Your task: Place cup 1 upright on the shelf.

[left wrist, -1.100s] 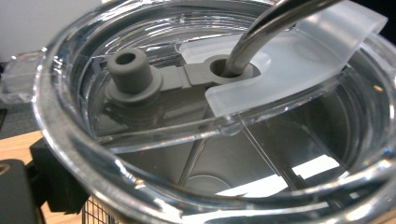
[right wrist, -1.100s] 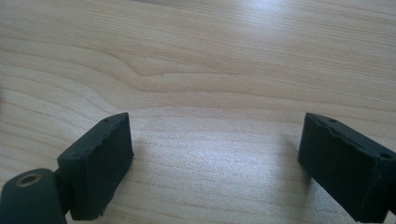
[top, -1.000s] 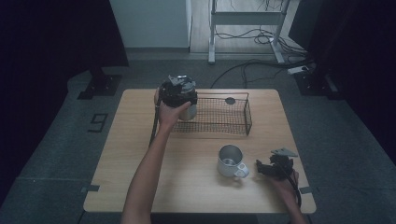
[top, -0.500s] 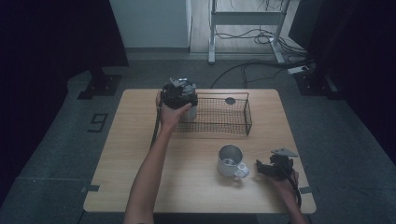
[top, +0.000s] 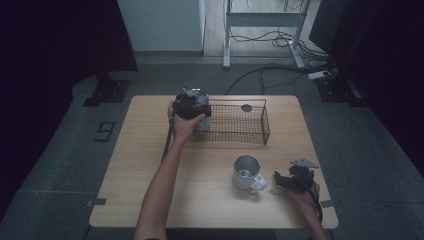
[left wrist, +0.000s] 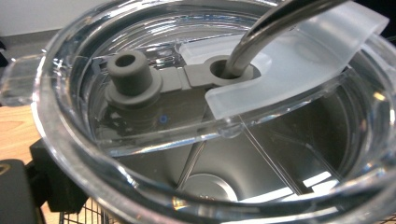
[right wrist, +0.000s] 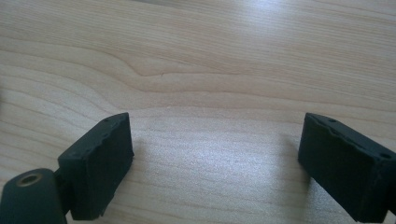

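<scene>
My left gripper (top: 193, 104) hangs over the left end of a black wire basket (top: 240, 131), shut on a steel tumbler (top: 204, 122) that shows just under the hand. In the left gripper view the tumbler's clear lid (left wrist: 187, 93) is very close, with a grey stopper (left wrist: 129, 70) and a metal straw (left wrist: 266, 28) through it. A steel mug (top: 246, 173) with a handle stands on the table at the front right. Just right of it my right gripper (top: 280, 181) (right wrist: 215, 168) rests low over bare wood, open, with nothing between its black fingers (right wrist: 98, 163).
A small dark round object (top: 246, 107) lies at the back of the basket. The wooden table (top: 150, 165) has bare room on its left and front. Cables and a metal frame (top: 260, 20) are on the floor beyond the far edge.
My left hand has come down a little with the tumbler over the basket's left end. The right gripper and the mug have kept still.
</scene>
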Tool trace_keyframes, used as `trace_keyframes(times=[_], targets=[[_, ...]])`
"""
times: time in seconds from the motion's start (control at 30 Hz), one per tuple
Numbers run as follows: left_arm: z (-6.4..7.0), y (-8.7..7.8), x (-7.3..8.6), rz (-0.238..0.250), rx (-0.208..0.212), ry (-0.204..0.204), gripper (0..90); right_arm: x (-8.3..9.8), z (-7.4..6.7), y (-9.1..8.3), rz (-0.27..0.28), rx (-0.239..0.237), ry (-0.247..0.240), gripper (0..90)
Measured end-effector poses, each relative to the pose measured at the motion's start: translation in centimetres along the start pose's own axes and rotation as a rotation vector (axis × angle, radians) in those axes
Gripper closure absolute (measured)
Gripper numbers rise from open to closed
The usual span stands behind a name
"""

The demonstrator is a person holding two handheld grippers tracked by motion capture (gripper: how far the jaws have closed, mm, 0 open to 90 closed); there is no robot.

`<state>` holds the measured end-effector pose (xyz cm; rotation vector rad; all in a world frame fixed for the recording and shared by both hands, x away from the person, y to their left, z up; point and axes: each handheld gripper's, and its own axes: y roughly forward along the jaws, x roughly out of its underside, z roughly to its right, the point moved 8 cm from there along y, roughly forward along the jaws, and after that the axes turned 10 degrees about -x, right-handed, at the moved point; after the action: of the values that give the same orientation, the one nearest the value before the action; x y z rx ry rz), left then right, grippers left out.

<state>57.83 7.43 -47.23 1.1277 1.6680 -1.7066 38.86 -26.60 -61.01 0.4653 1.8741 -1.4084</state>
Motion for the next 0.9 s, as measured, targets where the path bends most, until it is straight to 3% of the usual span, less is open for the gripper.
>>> trace_keyframes(times=[0.77, 0.9], targets=[[0.3, 1.7, 1.9, -0.039, -0.019, -0.003, 4.3, 0.0, 0.0, 0.0, 0.000, 0.002, 0.000, 10.2], [0.4, 1.9, 2.3, -0.052, -0.028, 0.015, 4.2, 0.0, 0.0, 0.0, 0.001, 0.002, 0.000, 10.3]])
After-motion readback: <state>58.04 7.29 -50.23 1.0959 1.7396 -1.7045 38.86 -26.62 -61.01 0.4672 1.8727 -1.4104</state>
